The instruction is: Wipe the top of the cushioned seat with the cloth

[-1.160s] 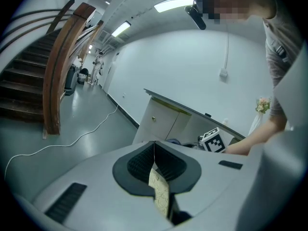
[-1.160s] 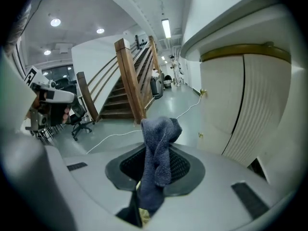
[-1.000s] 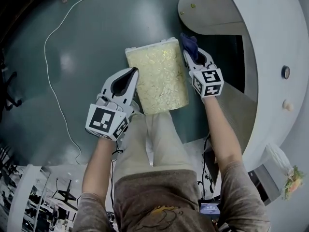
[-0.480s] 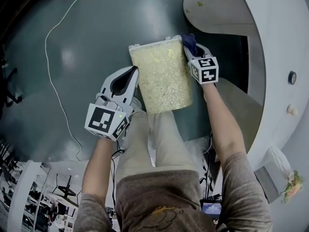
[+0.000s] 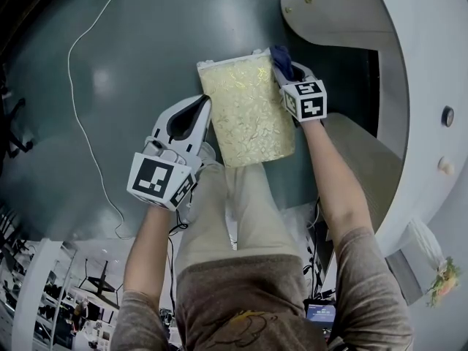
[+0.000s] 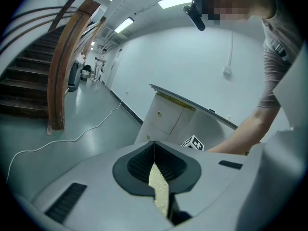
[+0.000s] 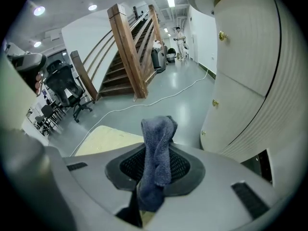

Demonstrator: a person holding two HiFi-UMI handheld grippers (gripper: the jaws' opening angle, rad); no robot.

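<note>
The cushioned seat (image 5: 247, 110) is a pale yellow patterned block on the floor in front of the person's legs. My right gripper (image 5: 287, 67) sits at the seat's far right corner, shut on a dark blue cloth (image 5: 282, 61) that pokes out ahead of its jaws. In the right gripper view the cloth (image 7: 157, 161) hangs bunched between the jaws, with the seat (image 7: 111, 140) to the left below. My left gripper (image 5: 198, 110) rests beside the seat's left edge, jaws shut with nothing between them; a sliver of seat (image 6: 159, 190) shows under them.
A white curved cabinet (image 5: 380, 42) with brass knobs stands close on the right of the seat. A white cable (image 5: 80, 93) snakes over the teal floor at left. A wooden staircase (image 7: 126, 52) rises farther off. Office chairs (image 7: 63, 91) stand beyond the seat.
My right gripper with the cloth has slid away from the person along the seat's right edge to its far corner. The left gripper has stayed in place.
</note>
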